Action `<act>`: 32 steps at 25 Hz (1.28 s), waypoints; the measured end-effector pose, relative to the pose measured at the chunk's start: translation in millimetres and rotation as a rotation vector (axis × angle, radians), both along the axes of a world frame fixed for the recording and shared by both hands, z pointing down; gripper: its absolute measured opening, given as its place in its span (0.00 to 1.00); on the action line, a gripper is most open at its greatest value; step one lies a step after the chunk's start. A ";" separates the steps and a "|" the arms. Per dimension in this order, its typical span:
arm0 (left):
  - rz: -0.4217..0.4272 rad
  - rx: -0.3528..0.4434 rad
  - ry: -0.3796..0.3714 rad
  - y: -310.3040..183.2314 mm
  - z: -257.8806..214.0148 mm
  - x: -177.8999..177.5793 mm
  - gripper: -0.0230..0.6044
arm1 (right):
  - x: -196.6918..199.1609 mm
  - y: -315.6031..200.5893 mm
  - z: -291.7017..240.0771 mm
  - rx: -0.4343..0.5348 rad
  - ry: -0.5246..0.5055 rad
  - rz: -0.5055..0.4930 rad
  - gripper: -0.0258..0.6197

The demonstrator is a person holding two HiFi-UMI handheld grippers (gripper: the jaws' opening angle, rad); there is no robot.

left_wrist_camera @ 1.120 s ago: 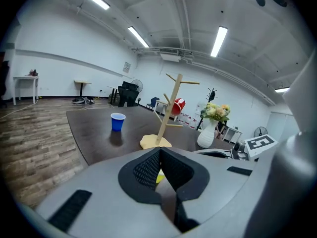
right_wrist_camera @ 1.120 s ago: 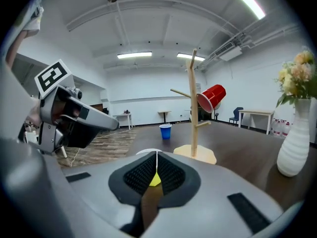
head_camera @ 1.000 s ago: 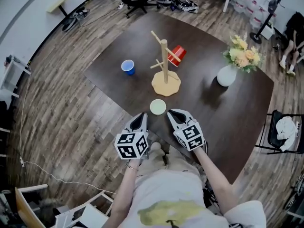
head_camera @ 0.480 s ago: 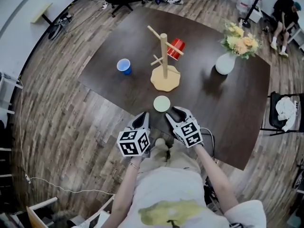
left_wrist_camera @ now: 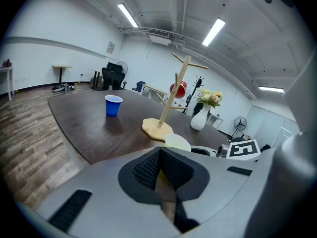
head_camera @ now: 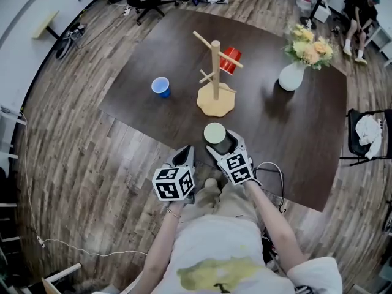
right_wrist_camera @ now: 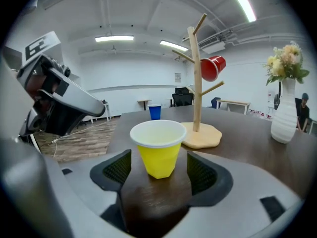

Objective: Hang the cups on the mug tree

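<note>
Cups stand apart on the dark table [head_camera: 294,139]. The blue cup [head_camera: 160,86] is upright at the left, well away from my tools. My left gripper [left_wrist_camera: 159,170] hangs at the table's near edge, jaws pressed together on nothing. The yellow cup [right_wrist_camera: 158,148] stands upright between the jaws of my right gripper [right_wrist_camera: 159,175], which have just been spreading and do not touch it. Farther in, the mug tree [head_camera: 215,72] carries the red cup [head_camera: 229,59] on a right-hand peg.

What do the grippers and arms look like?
The left gripper and right gripper have grey-white shells, black-padded jaws and a white cube of black square markers. A cable loops by the right one, whose jaws have just been opening, the yellow cup between them. Worn: white short-sleeved shirt.
</note>
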State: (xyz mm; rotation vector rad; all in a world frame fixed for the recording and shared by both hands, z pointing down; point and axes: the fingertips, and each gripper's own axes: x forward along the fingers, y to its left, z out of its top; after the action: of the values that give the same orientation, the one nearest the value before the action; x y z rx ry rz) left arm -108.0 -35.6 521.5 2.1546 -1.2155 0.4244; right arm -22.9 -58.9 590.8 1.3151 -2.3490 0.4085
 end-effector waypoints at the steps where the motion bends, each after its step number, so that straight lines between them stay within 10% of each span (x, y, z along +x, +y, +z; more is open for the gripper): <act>1: 0.003 -0.001 0.001 -0.3 0.5 -2.0 0.06 | -1.0 -1.7 1.8 -0.003 0.007 0.011 0.56; 32: -0.066 0.063 0.018 -41.1 -29.0 14.7 0.06 | 32.4 -31.4 -76.7 0.056 0.008 0.026 0.52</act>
State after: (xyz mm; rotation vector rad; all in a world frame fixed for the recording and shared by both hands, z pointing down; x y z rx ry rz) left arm -93.3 -76.7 492.4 2.1594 -1.3018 0.3415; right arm 9.6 -90.3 514.0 1.3718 -2.3547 0.3475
